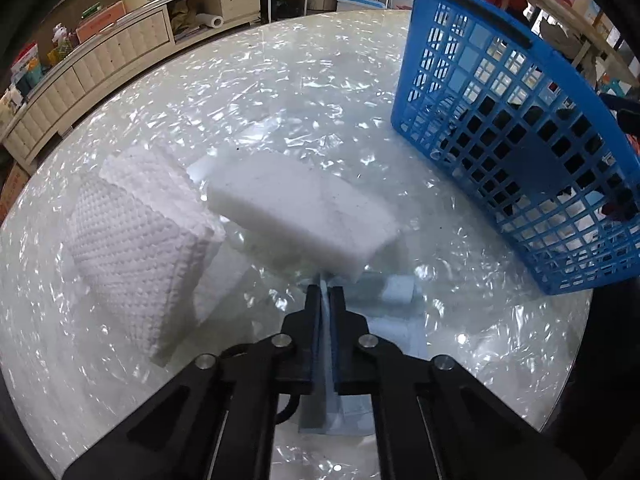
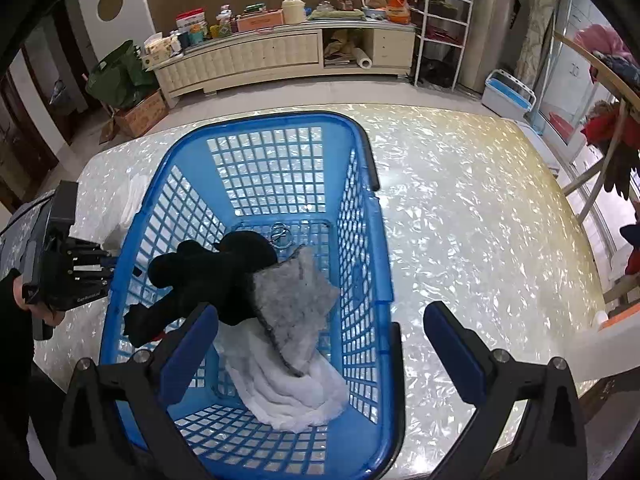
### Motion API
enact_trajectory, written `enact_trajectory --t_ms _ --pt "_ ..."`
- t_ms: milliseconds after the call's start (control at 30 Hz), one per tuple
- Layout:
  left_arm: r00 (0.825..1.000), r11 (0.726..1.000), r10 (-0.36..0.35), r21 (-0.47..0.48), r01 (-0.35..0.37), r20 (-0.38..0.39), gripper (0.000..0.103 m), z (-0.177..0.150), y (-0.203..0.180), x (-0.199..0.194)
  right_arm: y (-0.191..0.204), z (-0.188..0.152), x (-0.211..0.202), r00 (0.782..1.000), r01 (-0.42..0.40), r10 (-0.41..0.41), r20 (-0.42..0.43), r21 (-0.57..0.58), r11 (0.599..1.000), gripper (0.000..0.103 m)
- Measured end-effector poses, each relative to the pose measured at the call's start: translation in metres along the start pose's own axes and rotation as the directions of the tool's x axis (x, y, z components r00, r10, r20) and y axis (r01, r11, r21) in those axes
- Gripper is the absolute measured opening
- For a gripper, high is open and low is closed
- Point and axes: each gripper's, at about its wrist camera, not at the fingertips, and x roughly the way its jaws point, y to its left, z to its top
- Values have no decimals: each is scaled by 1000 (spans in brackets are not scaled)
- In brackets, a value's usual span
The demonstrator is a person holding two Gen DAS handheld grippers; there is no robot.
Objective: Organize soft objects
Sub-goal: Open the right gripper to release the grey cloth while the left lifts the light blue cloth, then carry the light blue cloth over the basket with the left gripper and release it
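Note:
My left gripper (image 1: 327, 292) is shut on the near corner of a white sponge block (image 1: 304, 212) and holds it just above the glossy table. A white textured paper towel stack (image 1: 140, 248) lies to its left. The blue basket (image 1: 520, 152) stands to the right. In the right wrist view my right gripper (image 2: 320, 332) is open and empty, hovering over the near end of the blue basket (image 2: 132, 240). Inside lie a black plush toy (image 2: 208, 272), a grey felt piece (image 2: 296, 300) and a white cloth (image 2: 288, 392). The left gripper's body (image 2: 64, 264) shows left of the basket.
The round pearly table (image 2: 480, 220) spreads right of the basket. Its edge (image 1: 560, 400) is close on the right in the left wrist view. A cream sideboard (image 2: 280, 56) with clutter stands across the floor. A wooden rail with hanging clothes (image 2: 608, 132) is at the right.

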Motion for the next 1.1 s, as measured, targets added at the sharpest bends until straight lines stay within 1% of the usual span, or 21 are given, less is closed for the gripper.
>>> enact_trajectory --t_ms 100,233,433,567,667,867,1100 --pt "1000 1000 -6 -12 7 23 2 -3 -2 -7 -4 -2 -1 1000 -3 3 -2 20 1000 103" --pt "998 999 -2 -40 4 60 1 -6 -6 -28 -7 -5 -4 1000 -4 4 0 39 999 103" --pt "993 999 17 -43 -12 119 1 -5 -23 -67 -9 -9 -14 1000 -12 11 16 49 999 103" --pt "989 999 33 -43 -27 144 1 -3 -37 -93 -7 -12 -19 999 -21 20 25 49 999 103" --pt "985 999 31 -36 -25 172 1 -5 -46 -115 -7 -15 -23 999 -32 31 29 48 998 103" --pt "980 998 54 -47 -46 190 1 2 -61 -146 -12 -21 -32 998 -46 43 41 62 997 103" --pt "973 996 86 -22 -83 214 1 14 -83 -169 -17 -29 -38 998 -49 46 43 60 997 103"
